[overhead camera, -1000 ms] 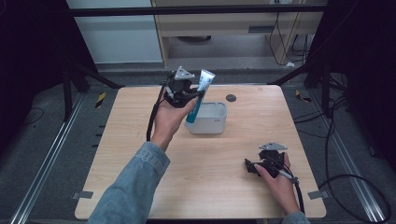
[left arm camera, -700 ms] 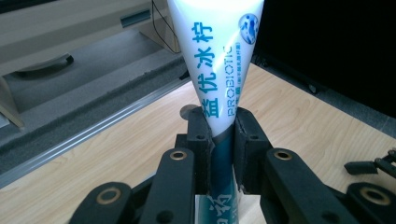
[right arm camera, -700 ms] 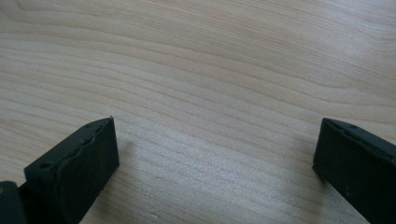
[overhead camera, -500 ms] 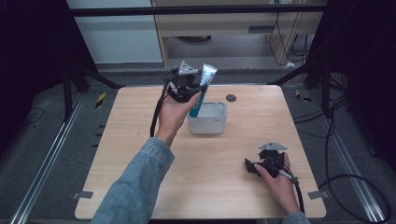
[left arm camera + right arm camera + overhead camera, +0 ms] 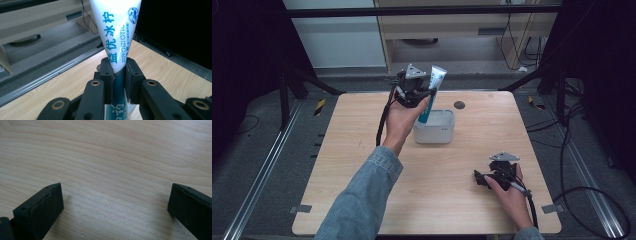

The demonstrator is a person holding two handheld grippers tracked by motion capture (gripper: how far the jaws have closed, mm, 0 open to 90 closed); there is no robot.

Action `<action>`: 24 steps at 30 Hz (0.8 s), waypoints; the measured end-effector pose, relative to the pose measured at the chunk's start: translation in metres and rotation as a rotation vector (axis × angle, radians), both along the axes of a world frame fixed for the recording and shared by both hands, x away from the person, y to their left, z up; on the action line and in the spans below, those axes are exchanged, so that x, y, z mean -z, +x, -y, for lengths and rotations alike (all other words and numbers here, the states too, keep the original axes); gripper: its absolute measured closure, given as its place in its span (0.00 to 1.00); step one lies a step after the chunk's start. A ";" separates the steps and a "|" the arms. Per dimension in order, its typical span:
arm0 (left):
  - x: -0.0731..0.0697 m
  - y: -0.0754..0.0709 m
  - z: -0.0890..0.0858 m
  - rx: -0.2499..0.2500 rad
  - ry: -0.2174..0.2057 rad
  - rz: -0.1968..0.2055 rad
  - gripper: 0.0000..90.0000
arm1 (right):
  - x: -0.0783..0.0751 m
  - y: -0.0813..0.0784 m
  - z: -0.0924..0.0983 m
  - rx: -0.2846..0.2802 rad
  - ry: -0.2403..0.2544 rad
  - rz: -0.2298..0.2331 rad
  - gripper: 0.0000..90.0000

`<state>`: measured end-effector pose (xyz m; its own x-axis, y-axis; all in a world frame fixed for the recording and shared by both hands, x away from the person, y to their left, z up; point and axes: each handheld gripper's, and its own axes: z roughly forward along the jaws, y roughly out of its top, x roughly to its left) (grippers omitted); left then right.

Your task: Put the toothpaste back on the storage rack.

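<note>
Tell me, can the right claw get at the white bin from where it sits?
Probably yes. The right claw rests open on bare table, with nothing between it and the white bin; the left claw holds a toothpaste tube above it.

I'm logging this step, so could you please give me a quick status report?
Left gripper shut on the toothpaste tube, above the white box. Right gripper open, resting on the table. Nothing in the way.

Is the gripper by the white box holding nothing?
No, the left gripper is clamped on a toothpaste tube above the white box.
</note>
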<state>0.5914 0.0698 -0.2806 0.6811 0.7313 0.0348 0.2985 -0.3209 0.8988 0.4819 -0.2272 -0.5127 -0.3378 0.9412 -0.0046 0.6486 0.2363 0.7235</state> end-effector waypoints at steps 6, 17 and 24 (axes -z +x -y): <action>0.003 0.005 0.005 0.014 -0.025 0.000 0.87 | 0.000 0.000 0.000 0.000 0.001 0.001 0.00; 0.008 0.009 0.013 0.028 -0.032 0.005 0.87 | 0.000 0.000 0.000 0.000 0.001 0.001 0.00; 0.011 0.016 0.012 0.011 -0.058 0.012 0.87 | 0.000 0.000 0.000 0.000 0.002 0.001 0.00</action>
<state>0.6072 0.0582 -0.2913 0.6892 0.7246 0.0008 0.2844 -0.2716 0.9194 0.4819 -0.2272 -0.5128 -0.3383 0.9410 -0.0031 0.6474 0.2351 0.7250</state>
